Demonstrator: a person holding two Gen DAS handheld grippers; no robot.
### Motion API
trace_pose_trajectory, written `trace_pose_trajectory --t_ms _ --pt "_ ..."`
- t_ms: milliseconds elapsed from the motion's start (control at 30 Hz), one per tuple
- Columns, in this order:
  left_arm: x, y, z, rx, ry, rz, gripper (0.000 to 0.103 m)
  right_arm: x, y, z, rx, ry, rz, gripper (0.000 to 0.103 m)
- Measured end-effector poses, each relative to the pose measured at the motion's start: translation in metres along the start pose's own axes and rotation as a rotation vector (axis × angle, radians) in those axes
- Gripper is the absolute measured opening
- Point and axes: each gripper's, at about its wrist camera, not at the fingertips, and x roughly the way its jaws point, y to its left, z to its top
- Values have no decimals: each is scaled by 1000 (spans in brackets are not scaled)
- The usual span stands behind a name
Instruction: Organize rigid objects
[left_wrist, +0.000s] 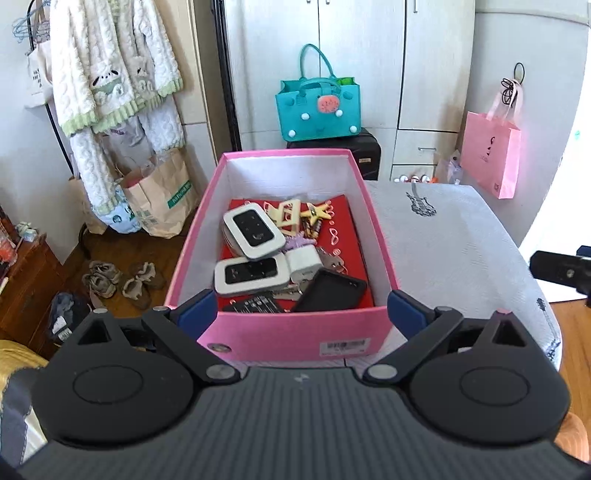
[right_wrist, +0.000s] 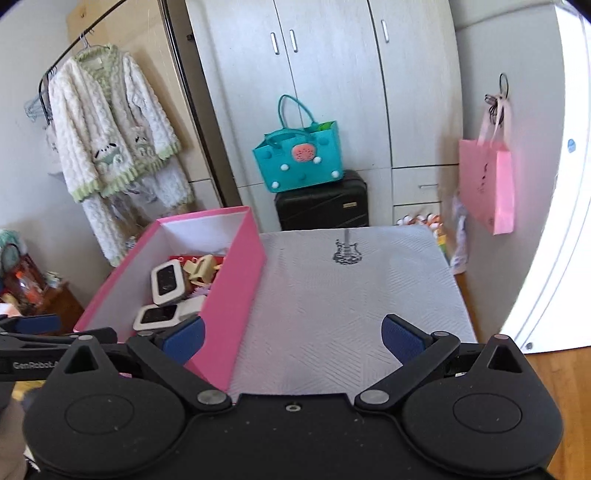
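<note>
Your left hand-held gripper (left_wrist: 301, 314) sits nearest, its blue pads spread wide and holding nothing, one pad to each side of the near end of the pink box (left_wrist: 295, 332). Your right hand-held gripper (right_wrist: 293, 338) is likewise spread and empty, hovering over the bare white cloth of the bench (right_wrist: 351, 295), its left pad just beside the box's right wall.

The box stands along the bench's left edge, its near end close to the front edge. Inside it, on a red liner, lie a black flat device (left_wrist: 330, 290) by the near wall, two white pocket routers (left_wrist: 249, 273) (left_wrist: 253, 230) one behind the other, a white charger cube (left_wrist: 304, 262), then a cream hair clip (left_wrist: 286, 216) and a yellow star clip (left_wrist: 316, 214) toward the far end.

Beyond the bench's far edge, a teal bag (right_wrist: 299, 158) rests on a black suitcase (right_wrist: 321, 205).
</note>
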Motion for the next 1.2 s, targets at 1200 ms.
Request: trace_pose_trajectory --t_ms 1200 --pt "-7 -5 -20 -29 7 7 100 -23 27 -26 -112 -32 -50 103"
